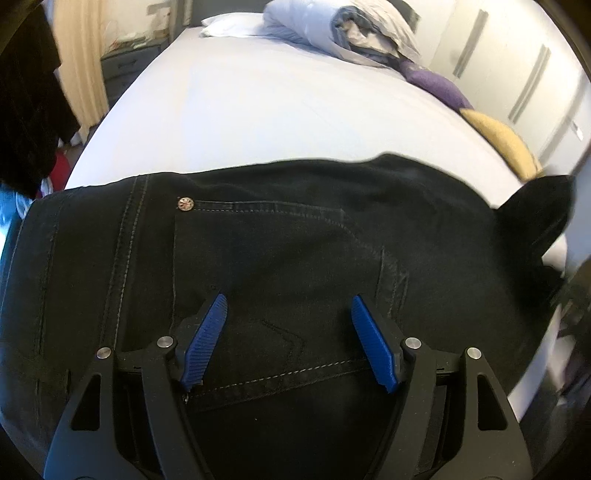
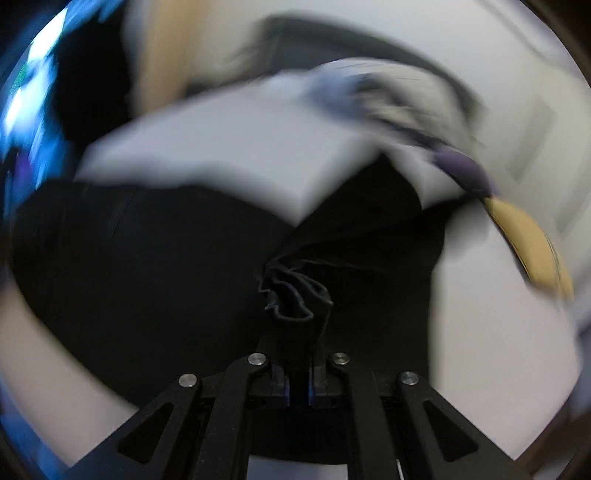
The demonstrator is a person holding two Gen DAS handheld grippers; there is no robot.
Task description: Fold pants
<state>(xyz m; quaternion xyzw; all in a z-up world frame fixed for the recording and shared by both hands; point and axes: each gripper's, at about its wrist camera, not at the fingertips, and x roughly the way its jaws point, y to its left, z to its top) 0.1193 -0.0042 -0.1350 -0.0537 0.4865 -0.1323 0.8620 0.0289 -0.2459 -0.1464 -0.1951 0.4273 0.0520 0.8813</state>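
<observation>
Right now my left tongs (image 1: 288, 341) hang open over the pants (image 1: 280, 251), blue pads (image 1: 207, 339) spread wide with nothing pinched between them — only dark denim shows in the gap. The pants lie across the near part of the bed (image 1: 280, 110), filling the lower half of the left view from nine o'clock through to three. A rivet (image 1: 184, 204) sits at about eleven o'clock from the pads, at the corner of a stitched pocket, and seams run down the cloth at nine o'clock. At three o'clock a corner of the pants stands lifted off the sheet, blurred.

My right tongs (image 2: 299, 384) are closed on the pants (image 2: 147, 266): a bunched hem (image 2: 293, 295) sticks up out of the jaws at twelve o'clock, its folded layers crumpled together. That view is smeared, so I can tell little else beyond the dark cloth spreading toward nine o'clock and the pale bed around it.

Farther up the bed, a rolled duvet (image 1: 354, 33) lies at one o'clock, a pillow (image 1: 232, 24) at twelve, and a purple cushion (image 1: 436, 85) then a tan cushion (image 1: 506, 142) follow the edge at two o'clock.
</observation>
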